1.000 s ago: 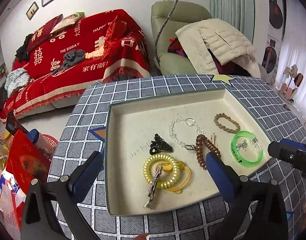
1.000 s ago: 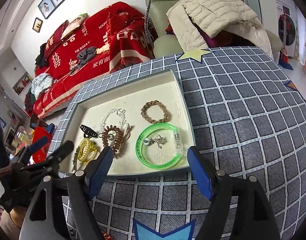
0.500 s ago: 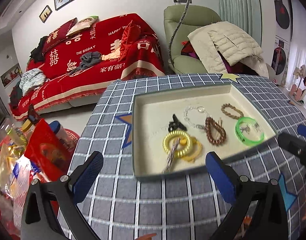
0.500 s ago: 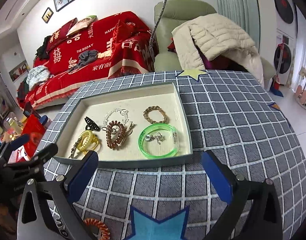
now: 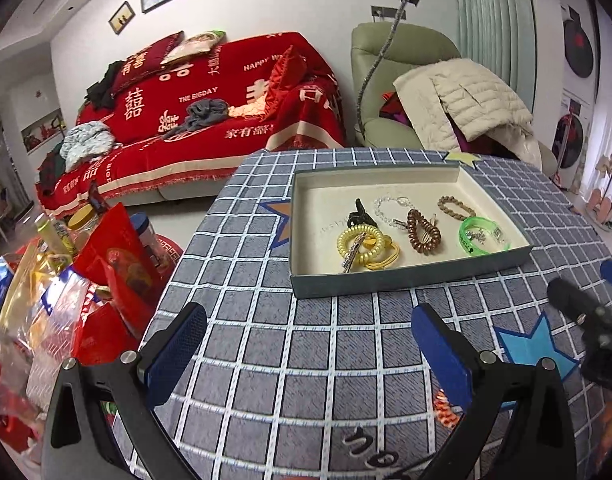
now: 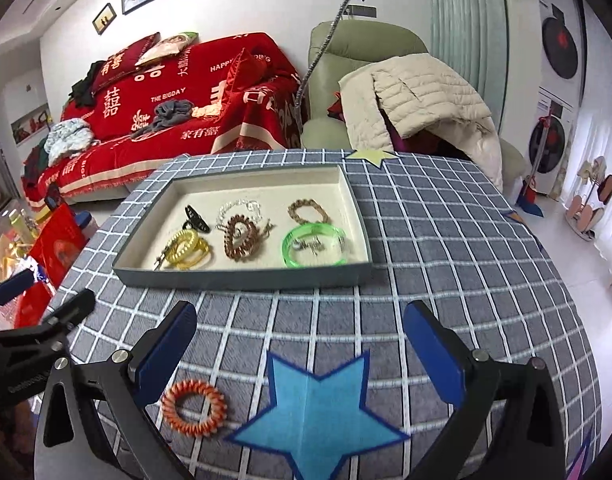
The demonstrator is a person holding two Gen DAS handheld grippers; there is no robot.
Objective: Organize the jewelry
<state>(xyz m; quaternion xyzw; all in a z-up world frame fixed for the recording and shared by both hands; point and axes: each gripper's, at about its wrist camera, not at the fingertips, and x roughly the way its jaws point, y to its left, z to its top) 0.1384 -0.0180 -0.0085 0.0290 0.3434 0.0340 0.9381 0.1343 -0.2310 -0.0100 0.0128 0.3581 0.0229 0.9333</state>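
Observation:
A shallow grey box with a cream floor sits on the checked tablecloth. In it lie a yellow spiral hair tie, a brown spiral tie, a green bangle, a woven brown bracelet, a silver chain and a black clip. An orange spiral tie lies on the cloth in front of the box. My left gripper and right gripper both stand open and empty, short of the box.
A blue felt star is stitched on the cloth under my right gripper. Red bags and bottles crowd the floor left of the table. A red sofa and a green armchair with a jacket stand behind.
Both grippers have drawn back from the box towards the table's near side. The right gripper's jaws have widened. The orange tie has come into view.

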